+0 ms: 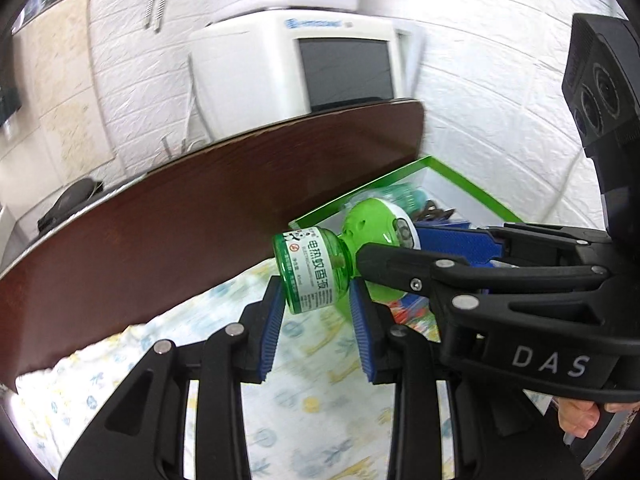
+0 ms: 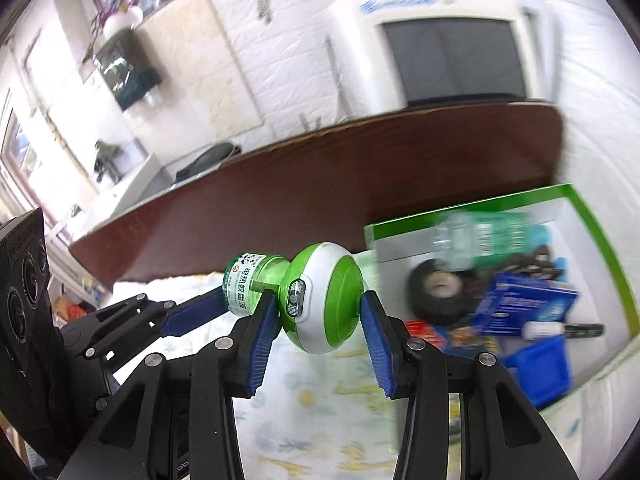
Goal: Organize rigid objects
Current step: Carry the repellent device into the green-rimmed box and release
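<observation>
The right claw [image 2: 320,316] clamps the round green-and-white heater head [image 2: 324,304] of the mosquito repellent unit; the left claw [image 1: 316,300] pinches its bottle [image 1: 310,270] end. The unit lies level, long axis running between both claws, held above the patterned cloth [image 1: 312,412]. The green-rimmed box [image 2: 580,216] lies nearer the right claw.

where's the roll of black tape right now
The roll of black tape lies in the green-rimmed box on the right of the right wrist view, beside a blue carton, below a clear bottle.
</observation>
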{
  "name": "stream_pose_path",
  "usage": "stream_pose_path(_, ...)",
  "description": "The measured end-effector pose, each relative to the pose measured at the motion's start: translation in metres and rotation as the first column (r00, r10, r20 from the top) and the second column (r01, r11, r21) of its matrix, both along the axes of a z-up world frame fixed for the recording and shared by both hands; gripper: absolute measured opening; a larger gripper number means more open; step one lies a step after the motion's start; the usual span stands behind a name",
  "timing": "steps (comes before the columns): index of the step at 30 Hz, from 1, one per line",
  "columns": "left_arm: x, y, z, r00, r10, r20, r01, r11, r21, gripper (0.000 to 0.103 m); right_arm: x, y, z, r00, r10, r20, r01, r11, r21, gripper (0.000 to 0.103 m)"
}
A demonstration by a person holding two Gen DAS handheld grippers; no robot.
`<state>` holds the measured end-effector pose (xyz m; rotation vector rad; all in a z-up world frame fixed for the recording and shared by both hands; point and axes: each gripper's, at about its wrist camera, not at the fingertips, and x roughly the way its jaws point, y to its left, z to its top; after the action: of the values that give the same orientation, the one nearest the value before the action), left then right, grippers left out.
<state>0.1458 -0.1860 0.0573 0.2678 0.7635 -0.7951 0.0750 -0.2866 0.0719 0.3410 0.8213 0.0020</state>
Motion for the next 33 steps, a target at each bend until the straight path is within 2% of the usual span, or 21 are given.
stream_pose_path(6, -0.018, -0.05, 0.011, 0.996, -0.086, 0.025, 0.086, 0.996, 0.019, 0.03, -0.026, -0.046, 0.009, 0.996, -0.09, 0.026, 0.09, 0.996, 0.015, 0.046)
stream_pose_path(11, -0.027, -0.086, 0.015, 0.99, -0.14, 0.015, 0.14, 0.99, 0.023, 0.031, -0.045, -0.084, 0.011, 0.987, -0.159, 0.037, 0.158, 0.987, 0.023, 0.046)
stream_pose_path(19, -0.029, -0.145, 0.001, 0.979, -0.205, -0.015, 0.205, 0.976, 0.076, 0.031, -0.058, -0.142, -0.009, 0.968, -0.251, 0.027, 0.249, 0.966, 0.072, 0.046)
stream_pose_path(27, -0.029, -0.178, -0.008, 0.973, -0.229, -0.022, 0.23, 0.967, 0.11, 0.031, -0.057, -0.172, -0.025, 0.953, -0.304, 0.014, 0.301, 0.949, 0.094, 0.046)
stream_pose_path(33, -0.026, -0.186, -0.02, 0.972, -0.233, -0.036, 0.236, 0.962, 0.14, 0.032, -0.049, -0.174, -0.036, 0.945, -0.327, -0.004, 0.327, 0.943, 0.053, 0.046)
